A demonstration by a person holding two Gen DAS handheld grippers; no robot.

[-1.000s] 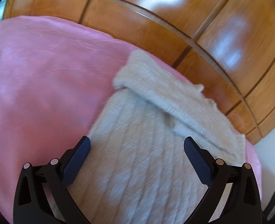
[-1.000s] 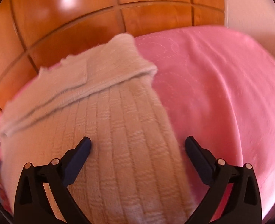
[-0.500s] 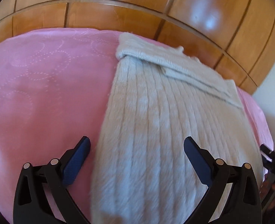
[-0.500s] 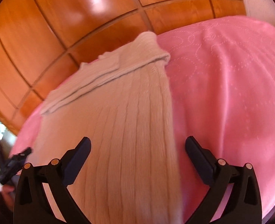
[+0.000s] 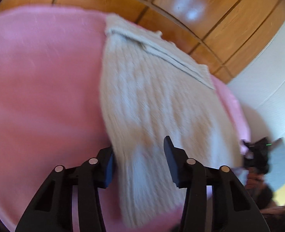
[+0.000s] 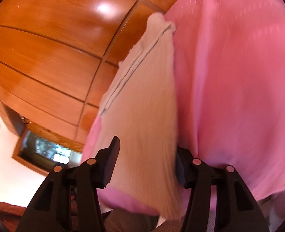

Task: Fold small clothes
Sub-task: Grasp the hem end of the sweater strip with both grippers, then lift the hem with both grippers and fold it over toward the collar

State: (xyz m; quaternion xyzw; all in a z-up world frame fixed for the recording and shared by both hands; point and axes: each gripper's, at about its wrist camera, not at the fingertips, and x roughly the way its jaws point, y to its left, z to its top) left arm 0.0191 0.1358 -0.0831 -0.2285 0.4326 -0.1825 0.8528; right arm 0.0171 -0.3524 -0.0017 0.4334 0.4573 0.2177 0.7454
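Note:
A cream ribbed knit garment (image 5: 154, 100) lies lengthwise on a pink bedspread (image 5: 42, 89), its far end folded over near the wooden headboard. My left gripper (image 5: 138, 164) is half closed around the garment's near left corner, with a gap still between the jaws. In the right wrist view the same garment (image 6: 142, 100) runs away from me. My right gripper (image 6: 146, 164) is half closed around its near right corner, the fabric between the jaws. Both views are blurred.
A glossy wooden headboard (image 5: 181, 9) stands behind the bed; it also shows in the right wrist view (image 6: 51, 48). The pink bedspread (image 6: 239, 87) spreads wide to the right. The other gripper (image 5: 258, 154) shows at the bed's right edge. A white wall (image 5: 274, 67) is at right.
Both grippers have pulled back to the garment's near end and their jaws have narrowed from wide open to half closed around the near corners.

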